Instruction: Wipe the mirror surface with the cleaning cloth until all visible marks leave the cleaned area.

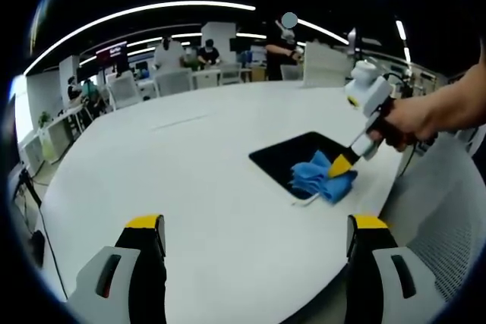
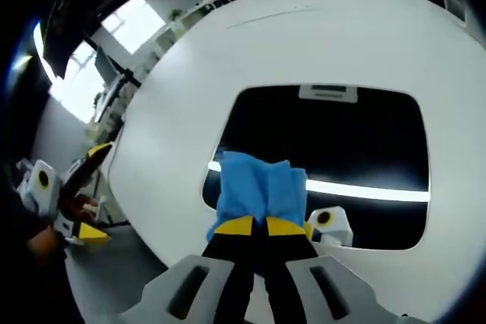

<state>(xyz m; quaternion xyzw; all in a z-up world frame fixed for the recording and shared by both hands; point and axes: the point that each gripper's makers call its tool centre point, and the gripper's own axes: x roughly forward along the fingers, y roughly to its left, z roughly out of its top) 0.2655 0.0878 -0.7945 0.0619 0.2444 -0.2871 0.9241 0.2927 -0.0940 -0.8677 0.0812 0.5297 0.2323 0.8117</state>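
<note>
Right gripper view: cloth point(image 2: 262, 191) at mirror point(image 2: 364, 138) near edge.

Soft blue cloth point(image 2: 262, 187), glossy dark mirror point(image 2: 357, 138), smooth matt white table point(image 1: 182, 180)

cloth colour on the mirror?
Blue. The cleaning cloth, pinched by the right gripper against the mirror, shows best in the right gripper view.

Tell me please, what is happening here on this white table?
A person is cleaning a mirror that lies flat on the white table. The right gripper is shut on a blue cleaning cloth and presses it on the mirror's near edge. The left gripper is open, holds nothing, and hovers over the table beside the mirror.
</note>
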